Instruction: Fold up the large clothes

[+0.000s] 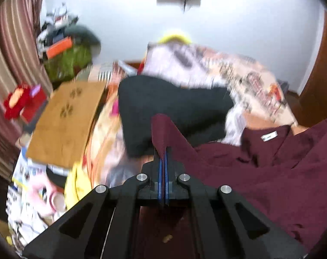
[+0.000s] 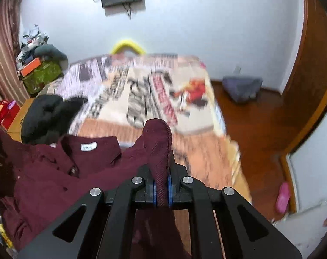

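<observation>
Over the bed (image 2: 206, 142), both grippers hold a dark red shirt (image 2: 55, 172) lifted from the printed cover. At the left gripper (image 1: 163, 151), the fingers are pressed together on a ribbed fold of the shirt, which stands up between the blue pads (image 1: 160, 172). From there the cloth spreads to the right, with the collar and its white label (image 1: 269, 136) just behind. At the right gripper (image 2: 162, 166), the fingers pinch another ribbed fold, thicker, which rises above the tips; the body of the shirt hangs to the left with the collar open. A black garment (image 2: 47, 116) lies on the bed behind the shirt, touching its collar edge in the right view. A brown box (image 1: 66, 120) is at the left of the bed.
</observation>
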Motion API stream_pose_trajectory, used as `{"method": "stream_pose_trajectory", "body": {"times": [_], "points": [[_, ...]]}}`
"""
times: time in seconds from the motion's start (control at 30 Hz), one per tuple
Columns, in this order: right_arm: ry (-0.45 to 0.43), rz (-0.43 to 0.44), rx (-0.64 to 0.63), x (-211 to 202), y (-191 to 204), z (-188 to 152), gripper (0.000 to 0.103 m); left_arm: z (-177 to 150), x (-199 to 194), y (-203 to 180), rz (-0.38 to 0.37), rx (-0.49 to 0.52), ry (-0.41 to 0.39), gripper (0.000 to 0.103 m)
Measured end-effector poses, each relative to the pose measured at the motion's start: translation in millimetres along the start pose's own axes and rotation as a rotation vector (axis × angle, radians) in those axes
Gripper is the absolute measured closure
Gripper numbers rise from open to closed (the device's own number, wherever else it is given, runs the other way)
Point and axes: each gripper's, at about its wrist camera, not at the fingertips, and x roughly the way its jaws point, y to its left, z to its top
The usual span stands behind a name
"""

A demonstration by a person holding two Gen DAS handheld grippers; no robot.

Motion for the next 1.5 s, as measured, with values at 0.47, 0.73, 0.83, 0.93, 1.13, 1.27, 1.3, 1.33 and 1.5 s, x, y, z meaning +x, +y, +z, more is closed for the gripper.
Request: {"method": "stream_pose_trajectory", "body": {"times": [0.47, 0.73, 0.83, 0.93, 1.13, 1.27, 1.3, 1.33, 1.5], "points": [[0.244, -0.209, -0.033, 107, -30, -24, 0.091, -17, 108, 36, 0.103, -0.1, 0.185, 0.094], [0.154, -0.304, -0.097, 66, -27, -22, 0.053, -11, 77, 39, 0.135, -0.077, 0.114, 0.071], [0.088, -0.294, -0.098, 41, -20, -16, 0.044, -7, 54, 40, 0.108, -0.094, 0.079, 0.054], [0.033, -0.217, -0.098, 7, -9, -16, 0.037, -12, 32, 37, 0.067, -0.092, 0.056, 0.049], [-0.058, -0.073, -0.156, -50, 19, -34, 0.023, -32, -1, 25, -0.02, -0.06, 0.082, 0.041], [-0.069, -0.027, -0.174, -64, 33, -54, 0.021, -53, -14, 22, -0.089, -0.067, 0.131, 0.041], [-0.06, -0.017, -0.171, -65, 36, -61, 0.021, -62, -17, 23, -0.111, -0.067, 0.146, 0.041], [-0.05, -0.007, -0.166, -65, 37, -68, 0.021, -67, -20, 22, -0.118, -0.066, 0.15, 0.041], [0.013, -0.017, -0.114, -58, 33, -101, 0.021, -108, -29, 26, -0.123, -0.055, 0.205, 0.04]]}}
